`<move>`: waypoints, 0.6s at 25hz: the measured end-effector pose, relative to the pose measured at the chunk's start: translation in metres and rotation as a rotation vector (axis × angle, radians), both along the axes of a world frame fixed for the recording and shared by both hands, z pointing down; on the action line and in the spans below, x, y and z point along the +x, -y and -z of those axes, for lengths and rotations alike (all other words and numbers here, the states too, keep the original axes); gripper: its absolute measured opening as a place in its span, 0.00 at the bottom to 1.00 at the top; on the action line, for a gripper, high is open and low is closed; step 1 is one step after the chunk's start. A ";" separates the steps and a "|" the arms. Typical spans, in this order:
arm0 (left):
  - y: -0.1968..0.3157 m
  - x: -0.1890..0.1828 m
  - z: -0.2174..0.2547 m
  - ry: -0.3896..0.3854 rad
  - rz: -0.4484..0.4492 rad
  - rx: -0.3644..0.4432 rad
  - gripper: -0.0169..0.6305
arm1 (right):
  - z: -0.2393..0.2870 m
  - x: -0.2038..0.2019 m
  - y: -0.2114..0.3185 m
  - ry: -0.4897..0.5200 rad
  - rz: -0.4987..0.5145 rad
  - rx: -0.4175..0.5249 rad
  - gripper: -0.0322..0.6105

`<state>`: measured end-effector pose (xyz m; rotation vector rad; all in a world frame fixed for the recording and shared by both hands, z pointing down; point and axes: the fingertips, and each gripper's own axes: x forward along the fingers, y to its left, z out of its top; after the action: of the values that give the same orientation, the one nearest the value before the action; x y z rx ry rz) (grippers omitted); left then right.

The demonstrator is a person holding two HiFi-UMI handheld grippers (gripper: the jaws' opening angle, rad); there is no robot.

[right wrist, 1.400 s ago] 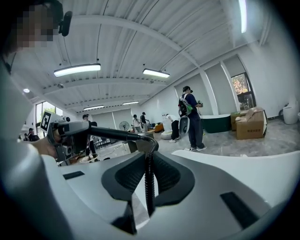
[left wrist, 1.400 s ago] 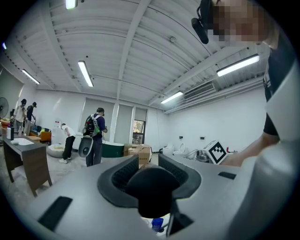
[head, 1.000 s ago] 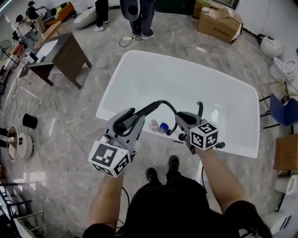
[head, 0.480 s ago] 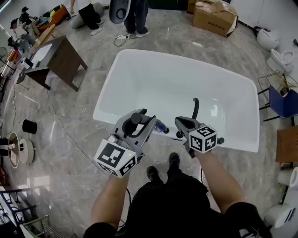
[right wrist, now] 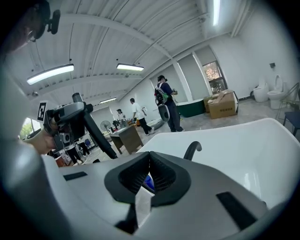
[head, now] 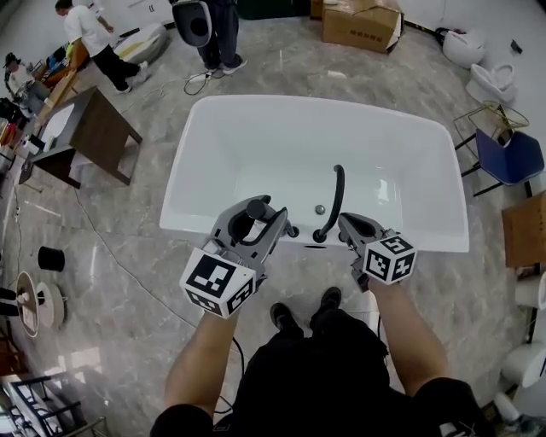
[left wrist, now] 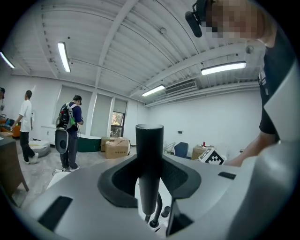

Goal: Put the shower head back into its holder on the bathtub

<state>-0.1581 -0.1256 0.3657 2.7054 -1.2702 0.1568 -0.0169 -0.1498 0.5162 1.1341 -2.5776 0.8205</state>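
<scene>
The white bathtub (head: pixel 316 101) lies ahead of me in the head view. My left gripper (head: pixel 254 220) hovers at its near rim, shut on the black shower head handle (head: pixel 255 207), which stands nearly upright. In the left gripper view the handle (left wrist: pixel 149 159) fills the gap between the jaws of the left gripper (left wrist: pixel 150 180), and small black fittings (left wrist: pixel 164 213) show below it. My right gripper (head: pixel 350 225) is shut and empty, just right of the curved black faucet spout (head: pixel 336 192). The right gripper (right wrist: pixel 149 177) sees that spout (right wrist: pixel 192 149) beyond its jaws.
A drain (head: pixel 320 208) sits in the tub floor. A brown table (head: pixel 94 136) stands at the left, with people (head: pixel 213 26) beyond it. A cardboard box (head: pixel 358 21) is at the back, and a blue chair (head: pixel 508 158) and toilets (head: pixel 490 81) at the right.
Both grippers have moved in over the tub's near rim. The shower head has turned more upright in the left gripper, and its hose no longer arcs across the head view.
</scene>
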 end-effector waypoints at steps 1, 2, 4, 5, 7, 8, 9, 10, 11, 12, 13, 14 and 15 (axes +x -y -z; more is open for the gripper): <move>0.000 0.005 -0.002 0.006 -0.004 -0.005 0.25 | 0.002 0.004 -0.003 0.006 -0.004 0.000 0.08; 0.000 0.009 -0.003 0.012 -0.006 -0.009 0.25 | 0.003 0.007 -0.005 0.012 -0.003 0.003 0.07; 0.005 0.018 -0.007 0.032 0.001 -0.014 0.25 | 0.008 0.012 -0.004 0.025 0.010 0.016 0.08; 0.008 0.022 -0.011 0.044 0.009 -0.019 0.25 | 0.010 0.015 -0.003 0.032 0.017 0.021 0.07; 0.006 0.032 -0.020 0.065 0.026 -0.039 0.25 | 0.013 0.025 -0.007 0.046 0.030 0.023 0.08; 0.004 0.039 -0.025 0.072 0.033 -0.049 0.25 | 0.015 0.032 -0.009 0.051 0.035 0.026 0.08; 0.004 0.046 -0.030 0.078 0.039 -0.055 0.25 | 0.017 0.040 -0.010 0.055 0.040 0.033 0.07; 0.005 0.052 -0.034 0.085 0.046 -0.059 0.25 | 0.020 0.047 -0.009 0.059 0.045 0.041 0.07; 0.007 0.058 -0.038 0.092 0.055 -0.063 0.25 | 0.023 0.052 -0.009 0.063 0.053 0.048 0.07; 0.008 0.063 -0.042 0.099 0.067 -0.066 0.25 | 0.026 0.057 -0.010 0.069 0.064 0.053 0.07; 0.009 0.067 -0.046 0.106 0.080 -0.069 0.25 | 0.029 0.061 -0.011 0.073 0.079 0.057 0.07; 0.010 0.071 -0.049 0.111 0.093 -0.071 0.25 | 0.032 0.063 -0.012 0.077 0.095 0.062 0.08; 0.011 0.073 -0.052 0.115 0.103 -0.072 0.25 | 0.035 0.064 -0.014 0.080 0.111 0.067 0.08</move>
<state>-0.0849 -0.1365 0.4174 2.5974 -1.4028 0.3433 0.0472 -0.1356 0.4812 0.9846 -2.7248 0.7753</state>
